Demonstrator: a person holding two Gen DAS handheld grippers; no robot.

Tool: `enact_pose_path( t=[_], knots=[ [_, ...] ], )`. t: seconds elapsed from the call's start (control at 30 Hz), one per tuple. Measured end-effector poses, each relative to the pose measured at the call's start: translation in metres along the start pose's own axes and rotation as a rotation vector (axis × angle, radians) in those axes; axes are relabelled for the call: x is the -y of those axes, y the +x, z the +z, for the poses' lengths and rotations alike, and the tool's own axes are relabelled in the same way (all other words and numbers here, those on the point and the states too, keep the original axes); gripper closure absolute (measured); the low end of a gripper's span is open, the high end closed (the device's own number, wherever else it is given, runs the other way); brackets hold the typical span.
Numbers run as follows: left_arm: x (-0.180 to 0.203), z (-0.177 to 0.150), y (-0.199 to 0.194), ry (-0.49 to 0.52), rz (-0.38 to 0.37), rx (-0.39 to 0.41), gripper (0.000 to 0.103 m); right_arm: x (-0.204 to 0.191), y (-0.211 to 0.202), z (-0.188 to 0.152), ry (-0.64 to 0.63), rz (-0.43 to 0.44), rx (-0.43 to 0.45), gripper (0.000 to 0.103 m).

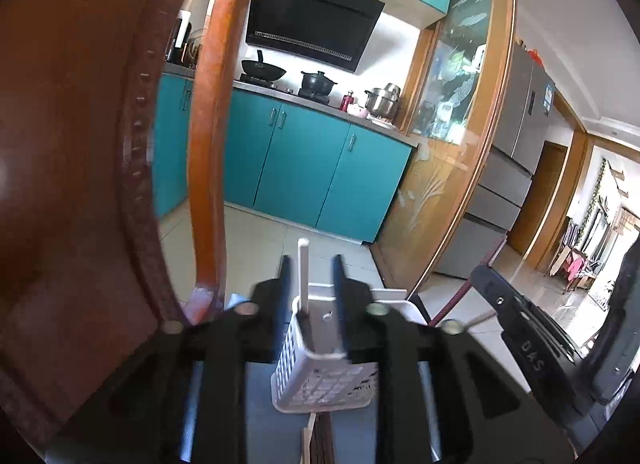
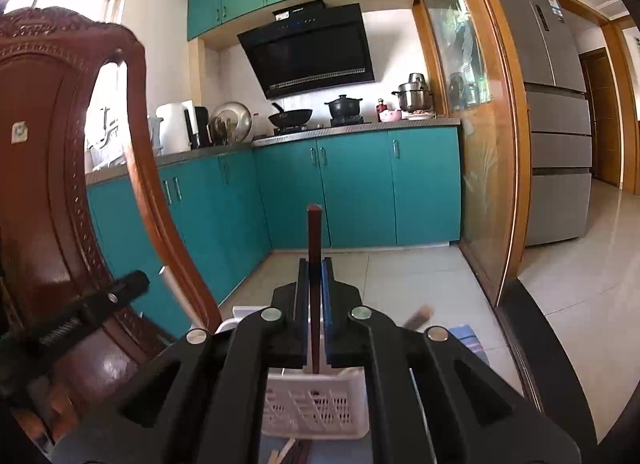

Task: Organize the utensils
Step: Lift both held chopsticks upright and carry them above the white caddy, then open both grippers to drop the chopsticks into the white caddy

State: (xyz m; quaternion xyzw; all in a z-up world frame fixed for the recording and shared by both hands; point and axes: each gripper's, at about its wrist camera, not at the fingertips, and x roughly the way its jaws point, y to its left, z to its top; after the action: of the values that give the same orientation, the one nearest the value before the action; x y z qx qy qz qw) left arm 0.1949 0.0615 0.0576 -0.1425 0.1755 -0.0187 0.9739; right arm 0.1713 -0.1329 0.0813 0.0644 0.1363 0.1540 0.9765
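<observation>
Left gripper [image 1: 311, 264] fingers apart around white chopstick [image 1: 303, 276] standing in white basket [image 1: 320, 380]. Right gripper [image 2: 316, 268] clamped on brown chopstick [image 2: 314, 248] above the basket. Risk: right descent misses the compartment or tips the basket.

hidden: white basket [image 2: 316, 408] floor behind right gripper [image 2: 316, 292] | blurred: stick [image 2: 418, 316] at right, kind unclear

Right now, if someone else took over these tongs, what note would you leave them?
Left tongs: open around a white plastic chopstick standing in the white slotted plastic basket.
Right tongs: shut on a dark brown wooden chopstick, upright over that basket.
Done: white chopstick is in.
Left: lower and release the brown one, then collect the loose sticks lying before the basket.
</observation>
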Motion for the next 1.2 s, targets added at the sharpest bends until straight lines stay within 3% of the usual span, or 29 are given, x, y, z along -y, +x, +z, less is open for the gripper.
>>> enact_pose_path(
  t=[0.1, 0.23, 0.4, 0.47, 0.5, 0.53, 0.63, 0.7, 0.93, 1.07, 1.2],
  knots=[
    [-0.003, -0.013, -0.016, 0.003, -0.016, -0.016, 0.073, -0.001, -0.016, -0.005, -0.021, -0.026, 0.007, 0.095],
    [-0.007, -0.04, -0.028, 0.046, 0.012, -0.041, 0.07, 0.007, -0.058, -0.006, 0.009, -0.046, 0.075, 0.059],
    [-0.023, -0.075, -0.014, 0.062, 0.111, -0.191, 0.068, 0.017, -0.108, -0.028, 0.043, 0.03, 0.115, 0.058],
    [-0.034, -0.08, -0.002, 0.022, 0.123, -0.258, 0.068, 0.013, -0.097, -0.05, 0.02, 0.055, 0.0, 0.058],
    [-0.038, -0.083, 0.002, 0.007, 0.128, -0.278, 0.068, 0.01, -0.081, -0.063, 0.014, 0.061, -0.097, 0.058],
    [-0.04, -0.086, 0.004, 0.0, 0.138, -0.294, 0.068, 0.009, -0.051, -0.083, 0.015, 0.09, -0.273, 0.058],
    [-0.041, -0.096, 0.008, 0.0, 0.167, -0.335, 0.067, 0.012, 0.012, -0.136, 0.093, 0.1, -0.621, 0.063],
    [-0.042, -0.101, 0.01, -0.011, 0.169, -0.353, 0.063, 0.009, 0.029, -0.156, 0.104, 0.088, -0.714, 0.063],
    [-0.044, -0.107, 0.016, -0.031, 0.196, -0.399, 0.059, -0.02, 0.05, -0.175, 0.048, 0.073, -0.778, 0.063],
    [-0.046, -0.108, 0.017, -0.028, 0.201, -0.417, 0.057, -0.033, 0.056, -0.18, -0.022, 0.029, -0.74, 0.063],
    [-0.049, -0.11, 0.019, -0.037, 0.211, -0.43, 0.055, -0.034, 0.054, -0.183, -0.008, 0.015, -0.731, 0.068]
  ],
)
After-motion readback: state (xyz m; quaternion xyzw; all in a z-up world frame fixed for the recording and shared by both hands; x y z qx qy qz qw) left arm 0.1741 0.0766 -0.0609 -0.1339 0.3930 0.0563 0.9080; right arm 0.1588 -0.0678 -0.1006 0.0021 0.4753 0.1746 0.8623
